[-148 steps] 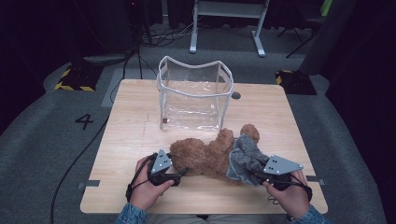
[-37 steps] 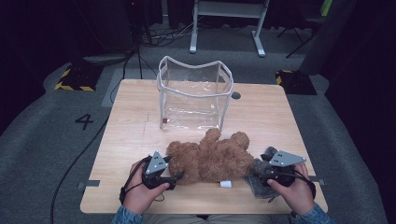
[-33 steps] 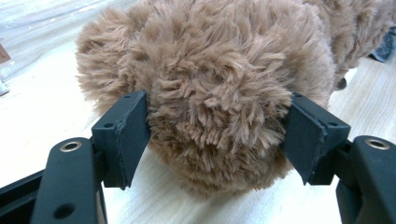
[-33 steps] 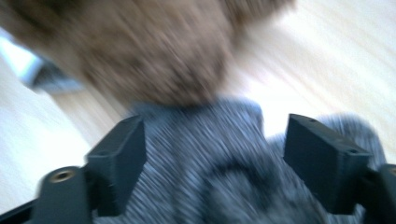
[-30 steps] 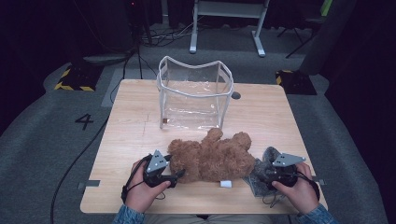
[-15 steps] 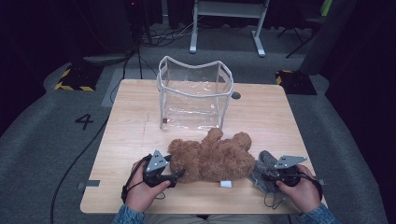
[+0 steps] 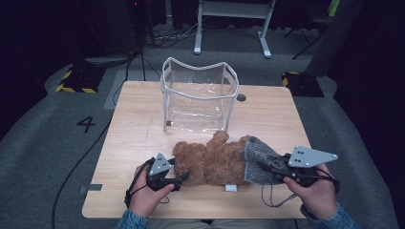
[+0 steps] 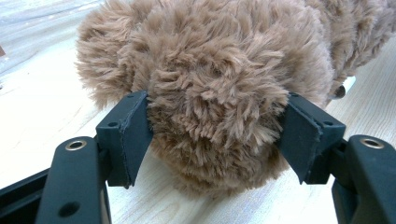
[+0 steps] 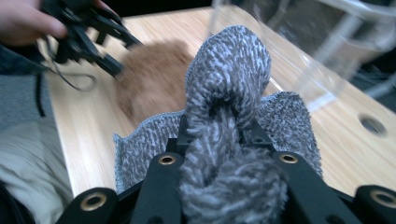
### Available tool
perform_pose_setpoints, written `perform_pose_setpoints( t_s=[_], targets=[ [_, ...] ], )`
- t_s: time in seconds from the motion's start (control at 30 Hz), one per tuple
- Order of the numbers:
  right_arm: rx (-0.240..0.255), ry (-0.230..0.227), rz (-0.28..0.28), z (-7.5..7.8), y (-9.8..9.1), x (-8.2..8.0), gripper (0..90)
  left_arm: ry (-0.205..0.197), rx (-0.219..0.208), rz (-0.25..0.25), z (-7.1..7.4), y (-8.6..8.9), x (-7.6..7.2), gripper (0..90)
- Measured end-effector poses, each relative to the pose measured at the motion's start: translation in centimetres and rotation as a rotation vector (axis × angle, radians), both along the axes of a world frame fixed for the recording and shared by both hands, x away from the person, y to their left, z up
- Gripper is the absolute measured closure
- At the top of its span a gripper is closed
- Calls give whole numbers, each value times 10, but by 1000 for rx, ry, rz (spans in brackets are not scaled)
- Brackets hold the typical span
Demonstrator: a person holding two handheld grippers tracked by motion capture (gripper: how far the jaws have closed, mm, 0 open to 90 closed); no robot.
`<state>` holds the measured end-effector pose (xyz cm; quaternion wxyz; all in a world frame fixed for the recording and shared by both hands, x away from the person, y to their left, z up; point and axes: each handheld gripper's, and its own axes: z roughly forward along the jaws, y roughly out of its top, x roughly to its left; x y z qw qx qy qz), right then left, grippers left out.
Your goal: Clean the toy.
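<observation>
Both hands rest low at the worktop's [image 7: 143, 119] near edge. Left gripper [image 7: 177, 179] fingers [image 8: 125, 133] clamp the brown teddy bear's [image 7: 212, 160] furry end; right gripper [image 7: 261, 165], raised, has just closed, pinching the grey knit cloth [image 7: 260, 162] over the bear. Clear bag [image 7: 199, 100] stands behind

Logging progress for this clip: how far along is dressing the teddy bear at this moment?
Early. Done: the left gripper clamps the teddy bear at one end, pinning it on the table. In hand: the right gripper has just closed its jaws on the grey knit garment and holds it bunched by the bear's other end. Left: the garment is not on the bear; the clear bag stands unused behind.
</observation>
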<state>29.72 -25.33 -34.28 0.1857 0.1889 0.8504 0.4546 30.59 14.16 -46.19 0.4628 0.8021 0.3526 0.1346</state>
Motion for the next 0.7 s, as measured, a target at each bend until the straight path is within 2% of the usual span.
perform_pose_setpoints(
  t_s=[0.07,0.2,0.37,0.43,0.57,0.7],
  targets=[
    [10,3,37,1,18,1,745,-4,3,2,0,0,0,308],
    [10,-38,133,-8,62,8,744,3,-9,-3,-1,0,0,308],
    [-51,-42,217,-32,122,18,743,13,-11,-13,-2,0,1,308],
    [-65,-56,250,-42,141,21,739,17,-10,-11,-3,1,1,308],
    [-100,-39,261,-55,163,28,733,13,1,-12,-4,1,1,308],
    [-129,-32,242,-59,160,32,731,33,2,-13,-5,-1,1,308]
  ],
)
